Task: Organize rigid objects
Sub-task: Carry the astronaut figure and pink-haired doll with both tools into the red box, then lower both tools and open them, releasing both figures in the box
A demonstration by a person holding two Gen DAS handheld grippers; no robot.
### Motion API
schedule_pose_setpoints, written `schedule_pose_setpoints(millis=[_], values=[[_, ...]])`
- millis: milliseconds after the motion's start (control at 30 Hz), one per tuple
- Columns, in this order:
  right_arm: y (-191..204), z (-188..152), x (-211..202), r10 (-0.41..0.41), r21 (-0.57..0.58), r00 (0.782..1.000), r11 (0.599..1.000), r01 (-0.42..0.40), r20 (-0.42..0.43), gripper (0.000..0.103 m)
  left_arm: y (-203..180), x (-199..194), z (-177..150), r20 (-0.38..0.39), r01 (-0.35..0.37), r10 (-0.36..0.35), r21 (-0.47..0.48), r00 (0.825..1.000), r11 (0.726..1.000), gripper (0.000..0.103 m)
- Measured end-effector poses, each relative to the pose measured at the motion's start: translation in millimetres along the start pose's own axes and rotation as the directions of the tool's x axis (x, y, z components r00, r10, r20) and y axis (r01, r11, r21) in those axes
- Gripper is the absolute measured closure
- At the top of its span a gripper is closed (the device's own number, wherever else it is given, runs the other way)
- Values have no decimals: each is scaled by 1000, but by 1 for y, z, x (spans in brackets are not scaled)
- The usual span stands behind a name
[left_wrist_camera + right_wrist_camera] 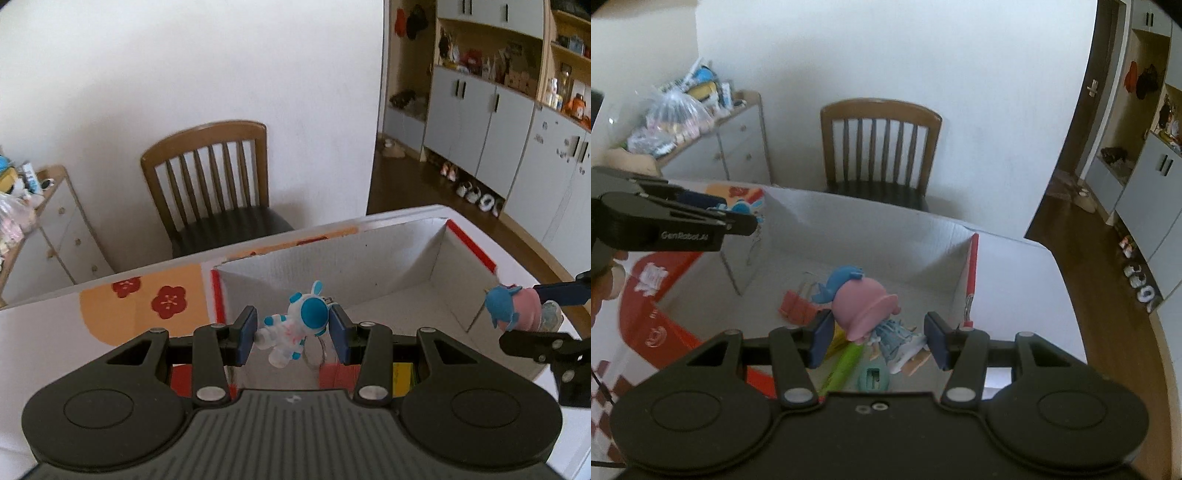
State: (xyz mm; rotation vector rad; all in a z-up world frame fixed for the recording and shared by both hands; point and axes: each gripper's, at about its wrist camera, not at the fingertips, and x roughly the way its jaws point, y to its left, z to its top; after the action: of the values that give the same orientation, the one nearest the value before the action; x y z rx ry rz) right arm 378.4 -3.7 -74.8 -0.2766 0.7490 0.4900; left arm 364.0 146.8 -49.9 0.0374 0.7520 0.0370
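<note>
left gripper (293,334): closest thing in the left wrist view, pinching a little white and blue astronaut figure (295,325) between its blue pads, key ring dangling underneath

right gripper (879,338): clamped on a doll figure (866,310) with a pink hat and blue hair; the pad at left of frame is clearly on the hat, the other pad's contact is harder to see

box (369,266): open white cardboard box on the table (1015,266), fills the middle of both frames, both toys hang over its opening

already in the box: an orange clip (796,304), a green marker-like thing (844,363) and a small teal item (873,378), low centre of the right wrist frame

step in hand: looks like dropping both figures into the box

how to do it well: I'd get each one lower and well inside the walls before letting go, aim for the bare floor toward the top of the frame so nothing lands on the clip pile, and keep the two grippers apart

watch out: that key ring could snag on a pad when the left one lets go

background: wooden chair (210,184) behind the table, not involved
</note>
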Motion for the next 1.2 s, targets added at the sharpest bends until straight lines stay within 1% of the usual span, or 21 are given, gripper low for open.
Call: schedule_pose_setpoints(millis=[267,367,500,667,833,933,967,1000,1100,1167,1200], values=[[3,4,36,2,1,997,1000,-2,-73,50,-10,55,15,-91,25,-20,58,996,998,62],[9,2,47,19,-15,995,1000,-20,-101,50,-13,69,16,-111,37,-30,64,993,997,62],[15,-1,59,11,-29,990,999,-15,-141,50,-15,86,15,-153,42,-32,65,988,997,62],[18,-2,72,4,-31,983,999,-10,-183,50,-11,103,9,-228,43,-33,41,973,998,61],[17,-7,82,14,-13,974,1000,-18,-224,50,-11,114,6,-288,53,-38,46,957,998,61],[16,-11,86,21,-4,971,1000,-23,-239,50,-13,119,4,-310,62,-42,56,950,996,61],[16,-11,87,23,-1,970,1000,-23,-242,53,-14,120,3,-317,63,-40,63,948,996,61],[16,-12,88,27,2,970,1000,-27,-243,53,-15,122,1,-324,63,-37,69,945,996,61],[16,-13,87,28,5,969,1000,-28,-244,51,-17,128,-3,-349,67,-35,79,937,995,61],[16,-13,87,30,13,970,1000,-28,-242,46,-17,129,-4,-352,68,-37,75,935,995,61],[15,-14,86,31,16,970,999,-28,-239,47,-16,129,-4,-356,69,-39,71,934,995,61]])
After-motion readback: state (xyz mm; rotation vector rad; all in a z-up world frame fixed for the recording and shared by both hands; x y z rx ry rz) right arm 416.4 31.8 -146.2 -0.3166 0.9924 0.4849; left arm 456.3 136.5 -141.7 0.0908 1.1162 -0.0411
